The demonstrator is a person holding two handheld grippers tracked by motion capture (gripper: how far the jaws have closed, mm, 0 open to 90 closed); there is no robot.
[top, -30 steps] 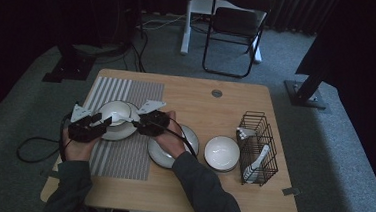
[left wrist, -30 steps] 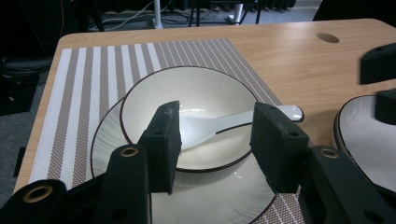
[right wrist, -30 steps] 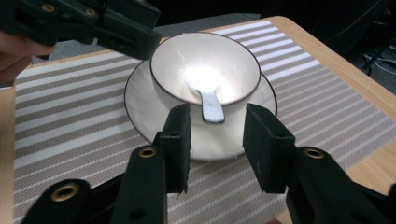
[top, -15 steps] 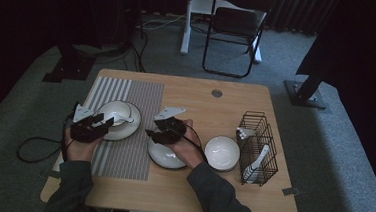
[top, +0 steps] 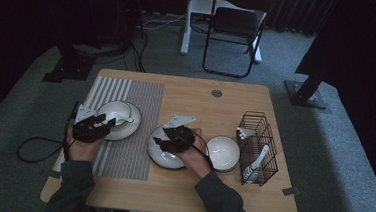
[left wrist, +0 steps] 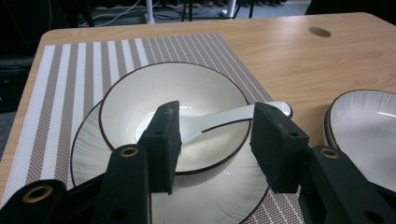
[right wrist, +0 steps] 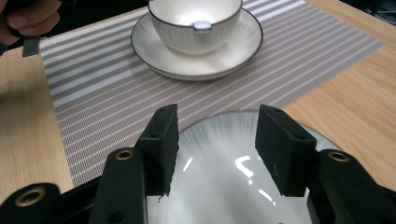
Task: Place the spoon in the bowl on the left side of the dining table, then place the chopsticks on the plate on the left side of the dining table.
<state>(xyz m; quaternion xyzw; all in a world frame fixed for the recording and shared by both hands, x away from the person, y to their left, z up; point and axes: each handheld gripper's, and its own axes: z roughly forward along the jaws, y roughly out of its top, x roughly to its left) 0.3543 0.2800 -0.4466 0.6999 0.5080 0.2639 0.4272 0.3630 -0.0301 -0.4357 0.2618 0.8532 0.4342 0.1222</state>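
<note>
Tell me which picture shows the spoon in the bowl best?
The left gripper view: the spoon lies close up in the bowl, handle over the rim. The high view shows it small and faint. The right gripper view shows just its handle tip.

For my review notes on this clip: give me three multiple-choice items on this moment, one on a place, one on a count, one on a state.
1. Where does the white spoon lie?
A. in the bowl on the striped placemat
B. on the bare table
C. on the chair

2. How many bowls are on the table?
A. one
B. two
C. four

3. How do the right gripper's jaws stand?
A. clamped on the spoon
B. apart over the empty plate, holding nothing
C. shut tight on the placemat

Answers: 1 A, its handle sticks out over the bowl's rim; 2 B, one on its plate on the placemat, a second bowl beside the wire basket; 3 B, bare plate shows between the pads.
</note>
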